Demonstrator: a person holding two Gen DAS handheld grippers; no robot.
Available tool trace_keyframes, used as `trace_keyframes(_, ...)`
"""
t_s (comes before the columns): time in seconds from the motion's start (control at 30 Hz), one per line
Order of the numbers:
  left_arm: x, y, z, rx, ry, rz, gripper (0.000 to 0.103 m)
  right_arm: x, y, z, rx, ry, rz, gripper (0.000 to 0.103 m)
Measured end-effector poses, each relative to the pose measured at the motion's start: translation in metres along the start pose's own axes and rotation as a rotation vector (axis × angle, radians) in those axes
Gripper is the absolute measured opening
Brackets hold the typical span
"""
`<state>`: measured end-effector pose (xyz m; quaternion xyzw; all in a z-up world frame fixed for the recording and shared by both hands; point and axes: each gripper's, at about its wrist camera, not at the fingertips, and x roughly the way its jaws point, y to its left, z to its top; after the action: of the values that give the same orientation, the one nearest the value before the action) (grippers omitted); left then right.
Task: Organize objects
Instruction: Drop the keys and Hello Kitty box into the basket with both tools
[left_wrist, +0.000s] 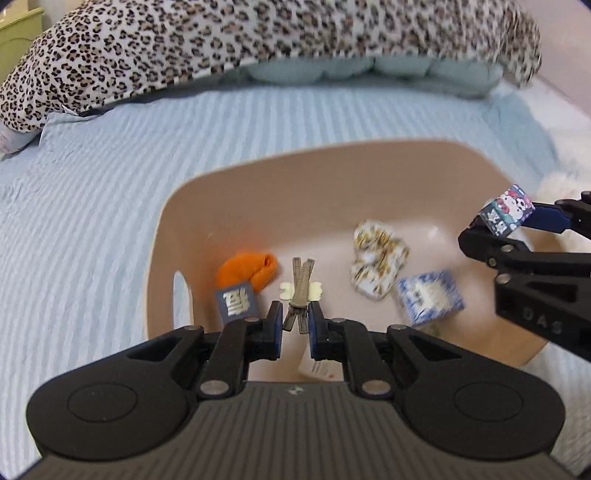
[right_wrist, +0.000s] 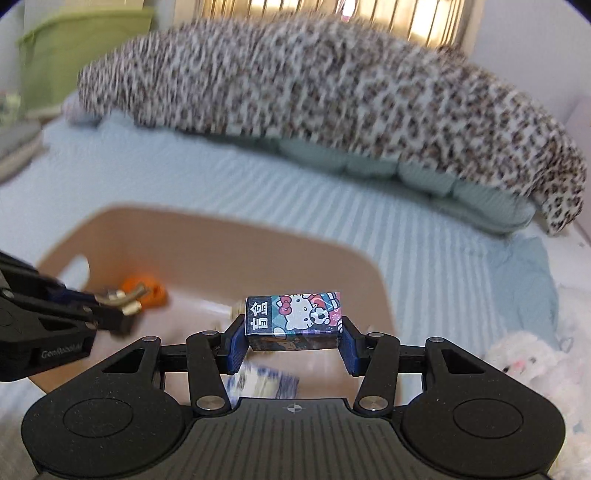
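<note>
A tan plastic bin (left_wrist: 332, 177) lies on the striped blue bed. My left gripper (left_wrist: 295, 317) hangs over its near side, shut on a grey metal clip (left_wrist: 301, 284) whose two arms cross above the pads. In the right wrist view that clip (right_wrist: 122, 297) shows at the left over the bin (right_wrist: 229, 254). My right gripper (right_wrist: 293, 332) is shut on a small cartoon-cat box (right_wrist: 293, 317), held level above the bin; the same box (left_wrist: 508, 210) appears at the right of the left wrist view. Inside the bin lie an orange cloth (left_wrist: 247, 271), a dark blue tile (left_wrist: 236, 301), a patterned packet (left_wrist: 378, 254) and a blue-white box (left_wrist: 430, 297).
A leopard-print pillow (left_wrist: 240, 48) and a pale blue cushion (left_wrist: 369, 70) lie across the far side of the bed. A white plush toy (right_wrist: 524, 362) sits to the right of the bin. A green cabinet (right_wrist: 74, 51) stands at the far left.
</note>
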<state>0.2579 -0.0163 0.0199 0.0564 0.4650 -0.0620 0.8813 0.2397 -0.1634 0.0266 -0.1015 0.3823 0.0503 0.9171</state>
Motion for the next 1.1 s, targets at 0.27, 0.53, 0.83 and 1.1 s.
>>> trace_keyframes(0.27, 0.005, 0.008, -0.009, -0.002, 0.044, -0.001, 0.030, 0.016, 0.014, -0.015, -0.022, 0.094, 0.010, 0.066)
trace_keyframes(0.53, -0.040, 0.008, -0.003, -0.041, -0.045, -0.002, 0.067, -0.033, -0.004, -0.012, -0.008, 0.004, 0.004, 0.092)
trace_keyframes(0.83, -0.083, 0.003, -0.028, -0.040, -0.112, 0.013, 0.069, -0.103, -0.023, -0.025, 0.056, -0.073, 0.012, 0.103)
trace_keyframes(1.1, -0.119, 0.010, -0.069, -0.062, -0.145, 0.024, 0.069, -0.150, -0.020, -0.062, 0.098, -0.121, 0.006, 0.103)
